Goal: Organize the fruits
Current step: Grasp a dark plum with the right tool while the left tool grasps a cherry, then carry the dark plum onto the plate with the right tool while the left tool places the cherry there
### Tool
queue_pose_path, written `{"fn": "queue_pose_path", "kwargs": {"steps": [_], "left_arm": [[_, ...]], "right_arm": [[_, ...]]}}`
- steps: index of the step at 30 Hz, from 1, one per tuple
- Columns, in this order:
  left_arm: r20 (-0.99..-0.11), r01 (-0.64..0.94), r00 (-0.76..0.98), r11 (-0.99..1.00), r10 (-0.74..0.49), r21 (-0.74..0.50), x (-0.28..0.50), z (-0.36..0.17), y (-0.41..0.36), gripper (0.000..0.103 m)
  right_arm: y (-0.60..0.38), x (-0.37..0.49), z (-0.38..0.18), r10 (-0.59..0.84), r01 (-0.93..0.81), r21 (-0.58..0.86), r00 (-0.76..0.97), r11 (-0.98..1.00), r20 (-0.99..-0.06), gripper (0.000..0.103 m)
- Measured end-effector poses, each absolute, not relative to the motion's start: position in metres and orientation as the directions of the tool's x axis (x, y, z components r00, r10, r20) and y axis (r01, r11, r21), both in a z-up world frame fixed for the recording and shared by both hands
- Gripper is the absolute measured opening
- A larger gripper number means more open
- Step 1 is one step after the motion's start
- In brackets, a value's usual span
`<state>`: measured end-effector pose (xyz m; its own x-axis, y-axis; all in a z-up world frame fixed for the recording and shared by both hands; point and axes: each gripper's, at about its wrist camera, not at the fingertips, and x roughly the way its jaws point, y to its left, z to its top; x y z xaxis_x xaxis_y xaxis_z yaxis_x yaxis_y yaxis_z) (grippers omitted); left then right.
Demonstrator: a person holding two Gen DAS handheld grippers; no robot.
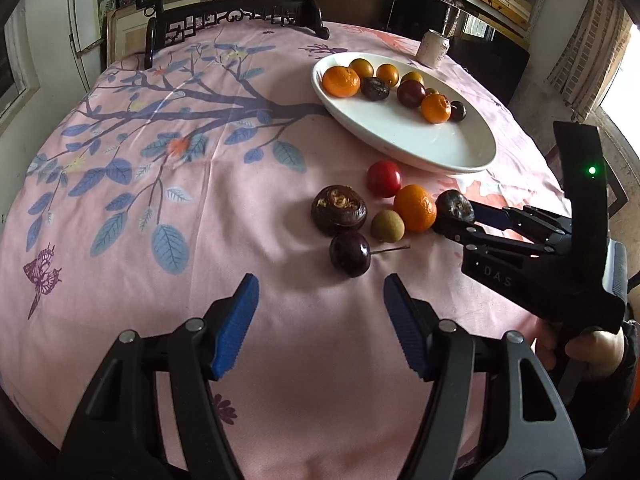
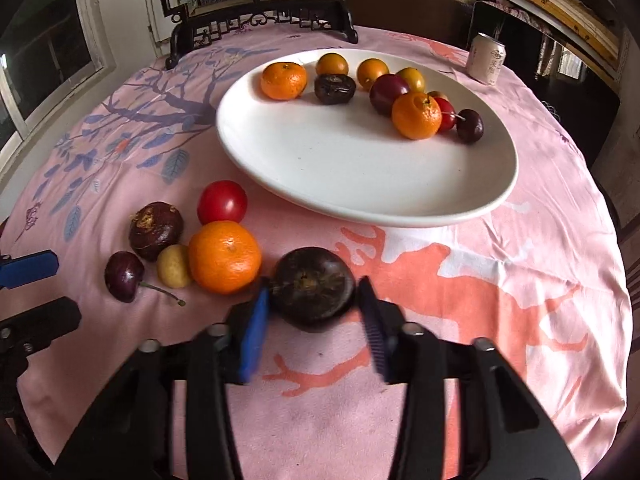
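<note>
Roughly two-thirds done, judging by the count. The plate (image 2: 360,184) at the far right of the table (image 2: 520,300) holds about ten fruits along its far side. Six are left on the cloth near it: tomato (image 2: 222,202), orange (image 2: 224,257), a dark chestnut-like fruit (image 2: 156,230), a small tan fruit (image 2: 173,266), cherry (image 2: 124,276), and a dark fruit (image 2: 312,286). The right gripper (image 2: 314,312) has its fingers around that dark fruit, touching or nearly so; firm pinch cannot be told. The left gripper (image 1: 320,308) hovers near the cherry, fingers spread, empty. Can (image 2: 486,58) is far right.
</note>
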<state>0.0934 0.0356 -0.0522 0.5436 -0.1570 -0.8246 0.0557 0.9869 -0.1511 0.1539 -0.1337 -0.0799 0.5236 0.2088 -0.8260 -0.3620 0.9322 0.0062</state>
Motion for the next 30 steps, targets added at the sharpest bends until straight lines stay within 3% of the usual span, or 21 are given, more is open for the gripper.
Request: {"fn": "queue_pose_path", "kwargs": {"steps": [16, 20, 24, 30], "left_arm": [[-0.865, 0.052, 0.481, 0.990, -0.140, -0.131, 0.128, -0.077, 0.014, 0.063], [-0.861, 0.042, 0.487, 0.989, -0.146, -0.143, 0.132, -0.077, 0.014, 0.053], [-0.860, 0.033, 0.493, 0.991, -0.131, -0.132, 0.134, -0.077, 0.014, 0.027], [-0.856, 0.026, 0.496, 0.987, -0.148, -0.156, 0.130, -0.073, 0.017, 0.027]], "right_arm": [[-0.202, 0.092, -0.042, 0.254, -0.250, 0.129, 0.574, 0.960, -0.778, 0.042], [-0.205, 0.089, -0.043, 0.264, -0.246, 0.145, 0.567, 0.958, -0.780, 0.042], [-0.203, 0.088, -0.044, 0.276, -0.253, 0.157, 0.560, 0.955, -0.781, 0.042], [-0.202, 0.087, -0.041, 0.286, -0.261, 0.162, 0.565, 0.952, -0.774, 0.042]]}}
